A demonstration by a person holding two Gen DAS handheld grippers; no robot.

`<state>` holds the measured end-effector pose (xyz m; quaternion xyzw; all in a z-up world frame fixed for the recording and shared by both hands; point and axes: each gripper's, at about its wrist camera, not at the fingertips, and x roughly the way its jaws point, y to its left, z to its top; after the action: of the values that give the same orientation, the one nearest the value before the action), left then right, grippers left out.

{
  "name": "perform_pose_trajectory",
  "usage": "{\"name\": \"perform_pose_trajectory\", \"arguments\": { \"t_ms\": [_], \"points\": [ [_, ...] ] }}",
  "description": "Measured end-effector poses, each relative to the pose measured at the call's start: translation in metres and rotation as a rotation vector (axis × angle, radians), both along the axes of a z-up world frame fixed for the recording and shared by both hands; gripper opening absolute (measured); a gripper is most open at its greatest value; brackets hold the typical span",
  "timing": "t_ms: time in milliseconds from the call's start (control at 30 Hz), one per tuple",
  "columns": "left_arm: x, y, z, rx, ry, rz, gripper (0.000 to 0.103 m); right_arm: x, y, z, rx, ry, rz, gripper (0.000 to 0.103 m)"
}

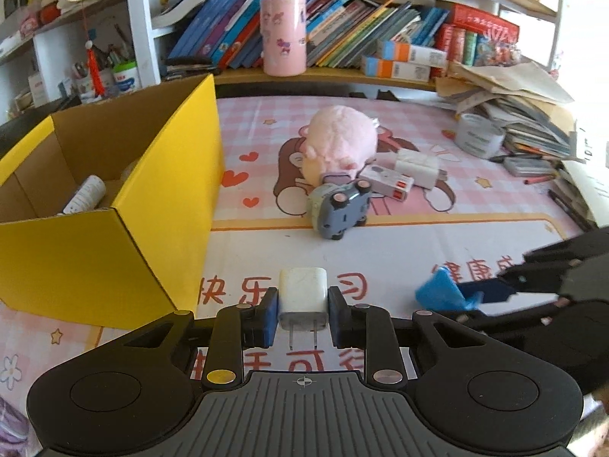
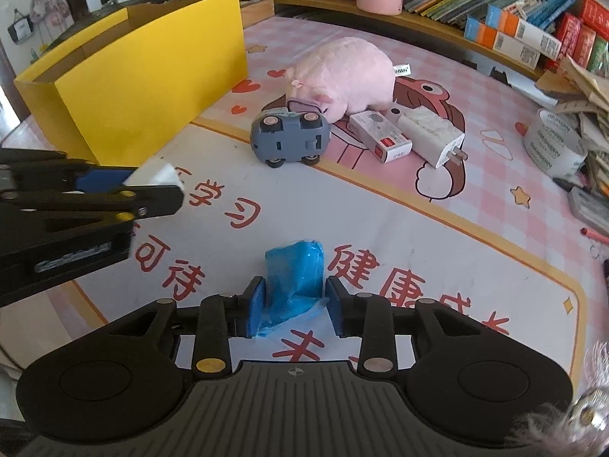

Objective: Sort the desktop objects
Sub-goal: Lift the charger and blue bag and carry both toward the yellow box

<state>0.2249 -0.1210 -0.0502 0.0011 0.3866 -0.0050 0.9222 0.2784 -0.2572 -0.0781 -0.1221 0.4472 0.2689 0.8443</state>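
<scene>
pink desk mat [image 1: 380, 251]: your left gripper [image 1: 303, 306] clamps a white charger [image 1: 303, 295]; your right gripper [image 2: 292, 301] clamps a blue bag [image 2: 295, 270].

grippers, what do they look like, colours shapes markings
Both the left gripper and right gripper are black linkage frames with blue pads, a ribbed grey base bearing a small crosshair mark, round discs either side, one yellow and one silver pivot cap. No cables or sleeves visible.

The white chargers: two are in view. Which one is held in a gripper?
The plain white charger, clamped in the left gripper; the marbled charger lies beside the pink plush pig.
</scene>
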Motion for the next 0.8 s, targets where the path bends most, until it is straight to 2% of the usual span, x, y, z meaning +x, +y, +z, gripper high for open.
{"name": "perform_pose_trajectory", "arguments": {
  "t_ms": [367,800],
  "points": [
    [-0.014,0.004,0.012,-0.021,-0.014,-0.072,0.025,-0.004,-0.005,0.003,0.023,-0.003,-0.078,0.025],
    [-0.043,0.025,0.026,-0.042,-0.043,-0.194,0.025,-0.045,-0.004,0.041,0.094,-0.053,-0.232,0.025]
  ]
}}
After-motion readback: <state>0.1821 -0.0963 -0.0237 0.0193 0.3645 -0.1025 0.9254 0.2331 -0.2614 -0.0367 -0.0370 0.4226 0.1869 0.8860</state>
